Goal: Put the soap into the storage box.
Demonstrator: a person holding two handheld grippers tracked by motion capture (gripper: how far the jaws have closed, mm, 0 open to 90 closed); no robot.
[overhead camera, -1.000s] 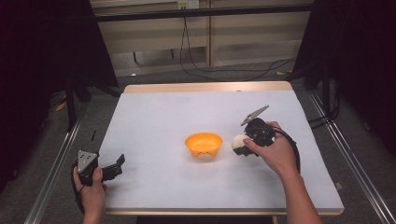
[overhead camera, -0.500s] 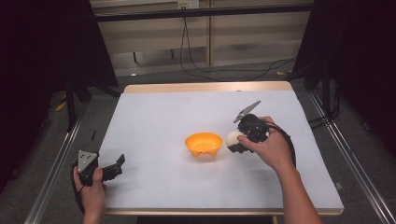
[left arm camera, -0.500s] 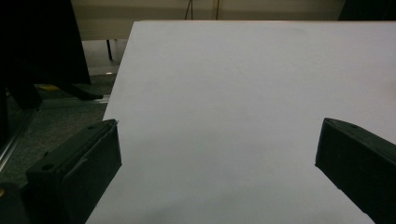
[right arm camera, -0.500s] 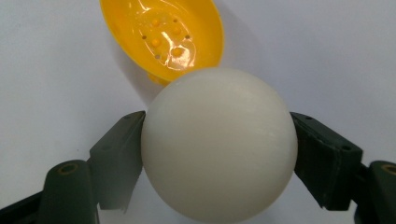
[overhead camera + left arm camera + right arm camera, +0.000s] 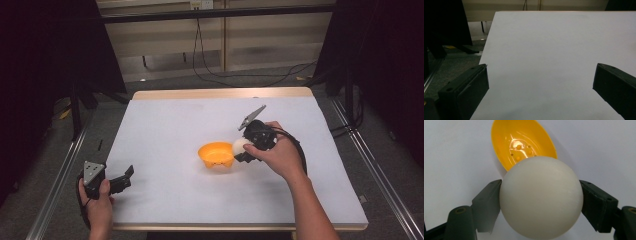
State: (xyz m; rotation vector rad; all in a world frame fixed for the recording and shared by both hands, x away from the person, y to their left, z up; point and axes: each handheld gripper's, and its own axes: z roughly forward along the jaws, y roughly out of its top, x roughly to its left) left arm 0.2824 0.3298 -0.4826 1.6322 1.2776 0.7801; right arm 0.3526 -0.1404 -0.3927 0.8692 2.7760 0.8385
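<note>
A white ball point(image 5: 541, 197) sits clamped between the two black jaws of my right gripper point(image 5: 243, 149), which is shut on it. In the high view the white ball point(image 5: 240, 146) hangs just right of an orange bowl point(image 5: 216, 155) near the table's middle. The right gripper view looks past the ball into the empty, glossy orange bowl point(image 5: 520, 143). My left gripper point(image 5: 122, 178) rests at the table's front left corner in a hand. Its jaws stand wide apart over bare table in the left gripper view point(image 5: 541, 85), with nothing between them.
The table point(image 5: 170, 125) has a pale grey top with a wooden rim. Metal rails point(image 5: 60, 175) run along both sides on the floor. Cables point(image 5: 210, 70) lie on the floor beyond the far edge. A black cable trails from the right gripper over the hand.
My right gripper has carried the white ball leftward and slightly up, closing in on the orange bowl's right rim. The left gripper has stayed put.
</note>
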